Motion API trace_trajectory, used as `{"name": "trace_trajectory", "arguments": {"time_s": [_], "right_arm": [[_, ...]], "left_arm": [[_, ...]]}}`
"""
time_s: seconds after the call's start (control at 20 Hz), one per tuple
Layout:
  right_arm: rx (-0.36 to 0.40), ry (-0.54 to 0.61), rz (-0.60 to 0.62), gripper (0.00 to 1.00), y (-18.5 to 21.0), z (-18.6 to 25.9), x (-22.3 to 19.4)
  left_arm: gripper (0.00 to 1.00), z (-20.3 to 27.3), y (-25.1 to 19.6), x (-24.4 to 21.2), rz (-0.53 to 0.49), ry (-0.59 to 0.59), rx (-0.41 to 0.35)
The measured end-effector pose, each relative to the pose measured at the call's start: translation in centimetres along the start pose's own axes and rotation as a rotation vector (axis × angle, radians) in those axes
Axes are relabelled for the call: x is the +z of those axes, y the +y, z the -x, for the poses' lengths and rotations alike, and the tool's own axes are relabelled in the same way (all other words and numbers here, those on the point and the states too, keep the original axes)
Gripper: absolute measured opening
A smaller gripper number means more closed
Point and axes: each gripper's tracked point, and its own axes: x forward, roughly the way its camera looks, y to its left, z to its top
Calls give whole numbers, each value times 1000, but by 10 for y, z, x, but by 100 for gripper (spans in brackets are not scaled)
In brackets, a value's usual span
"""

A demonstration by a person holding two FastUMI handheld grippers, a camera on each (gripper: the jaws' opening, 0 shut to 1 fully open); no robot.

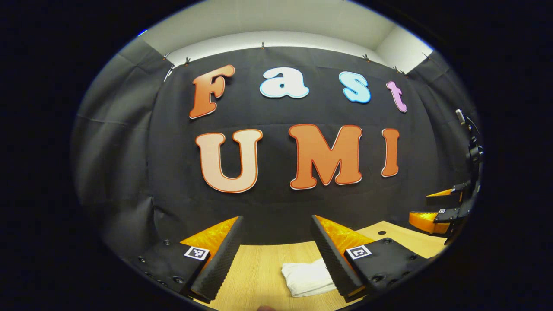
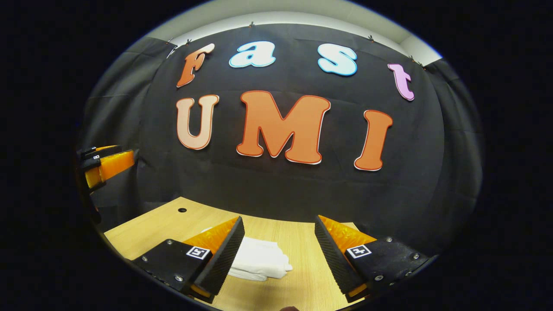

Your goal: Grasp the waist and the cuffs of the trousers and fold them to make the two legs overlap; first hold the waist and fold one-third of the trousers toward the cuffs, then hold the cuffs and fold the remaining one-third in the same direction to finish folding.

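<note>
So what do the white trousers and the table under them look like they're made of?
The trousers look like soft matte woven or knit cloth, maybe cotton: rounded folds, no shine. The table looks like light wood or a wood-look laminate: fine straight grain lines and a smooth, low-sheen top. Which of the two cannot be told.

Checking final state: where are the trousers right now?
The white trousers lie folded on the wooden table, low between the open left gripper fingers; in the right gripper view, beside its left finger.
</note>
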Motion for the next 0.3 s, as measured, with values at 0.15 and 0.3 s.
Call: {"name": "trace_trajectory", "arguments": {"time_s": [0.15,0.3], "right_arm": [[-9,-23,-9,99,12,9,9],[-18,-56,-17,99,15,16,19]], "left_arm": [[98,6,-1,0,-11,-13,4],[100,5,-7,-5,-29,-20,-8]]}}
